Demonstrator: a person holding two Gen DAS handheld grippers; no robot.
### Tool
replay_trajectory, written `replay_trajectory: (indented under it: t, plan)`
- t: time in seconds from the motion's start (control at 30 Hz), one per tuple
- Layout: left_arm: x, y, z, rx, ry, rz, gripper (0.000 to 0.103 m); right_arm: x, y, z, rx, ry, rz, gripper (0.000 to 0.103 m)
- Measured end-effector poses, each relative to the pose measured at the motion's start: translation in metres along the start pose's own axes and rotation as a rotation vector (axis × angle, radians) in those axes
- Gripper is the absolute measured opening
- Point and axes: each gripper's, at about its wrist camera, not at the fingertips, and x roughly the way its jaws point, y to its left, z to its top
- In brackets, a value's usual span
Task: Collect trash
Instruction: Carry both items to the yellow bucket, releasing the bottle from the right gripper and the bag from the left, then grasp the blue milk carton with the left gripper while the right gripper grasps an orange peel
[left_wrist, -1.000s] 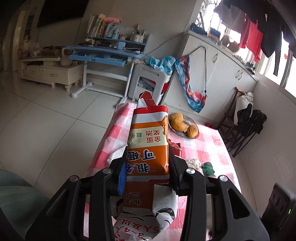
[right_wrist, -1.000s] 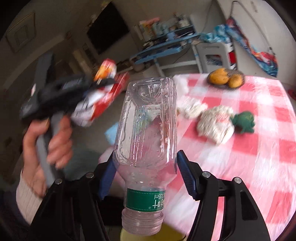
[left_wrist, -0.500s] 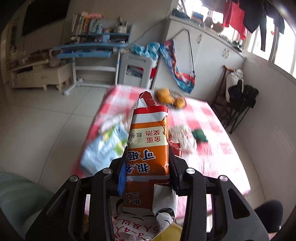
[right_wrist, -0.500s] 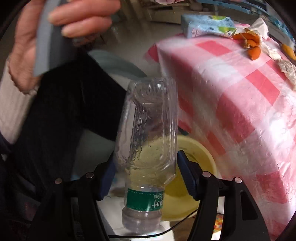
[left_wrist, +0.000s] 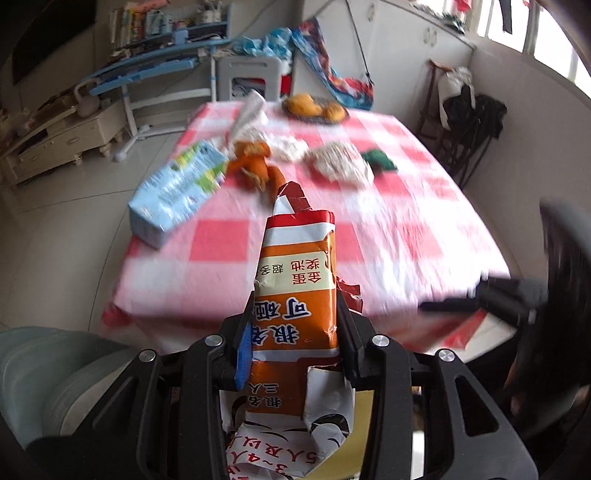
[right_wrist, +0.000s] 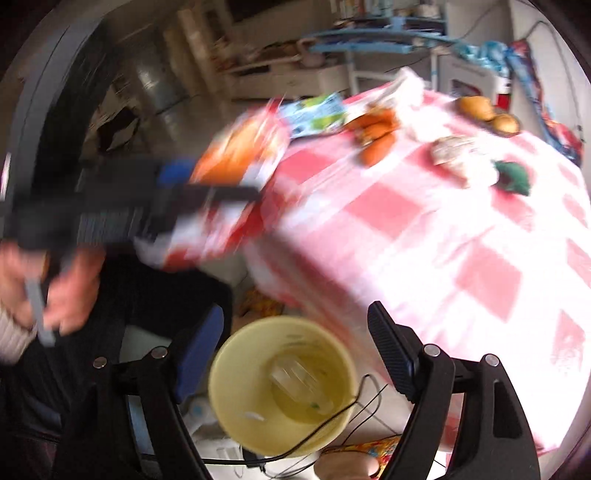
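My left gripper (left_wrist: 293, 350) is shut on a torn orange and white carton (left_wrist: 295, 295), held before the near edge of the red checked table (left_wrist: 388, 236). It shows blurred in the right wrist view (right_wrist: 236, 173). My right gripper (right_wrist: 295, 350) is open and empty above a yellow bin (right_wrist: 236, 398). A clear plastic bottle (right_wrist: 299, 384) lies inside the bin. On the table lie a blue carton (left_wrist: 177, 188), orange peel (left_wrist: 255, 166), crumpled paper (left_wrist: 340, 164) and a green scrap (left_wrist: 378, 160).
A plate of fruit (left_wrist: 314, 107) sits at the table's far end. A grey-green seat (left_wrist: 55, 376) is at the lower left. A black cable (right_wrist: 332, 417) crosses the bin's rim. A blue desk (left_wrist: 147, 70) and a folding chair (left_wrist: 465, 122) stand beyond the table.
My right gripper opened and let go of the clear bottle, which now lies in the yellow bin. My left gripper drew back toward the table's near edge, still holding the carton.
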Motion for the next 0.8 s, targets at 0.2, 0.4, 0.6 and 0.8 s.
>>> replay_trajectory:
  t: [0.2,0.4,0.6,0.8]
  plan:
    - [0.019,-0.025,-0.04,0.078,0.194,-0.037,0.039,0.009,0.001,-0.001,-0.105,0.06,-0.116,0.077]
    - [0.031,-0.026,-0.054,0.106,0.307,-0.032,0.053,0.006,-0.008,-0.018,-0.153,0.104,-0.184,0.079]
    - [0.024,-0.027,-0.049,0.127,0.236,0.002,0.058,0.001,-0.017,-0.017,-0.108,0.08,-0.207,0.079]
    - [0.007,-0.028,-0.036,0.142,0.126,0.058,0.058,0.0,-0.015,-0.016,-0.107,0.069,-0.211,0.079]
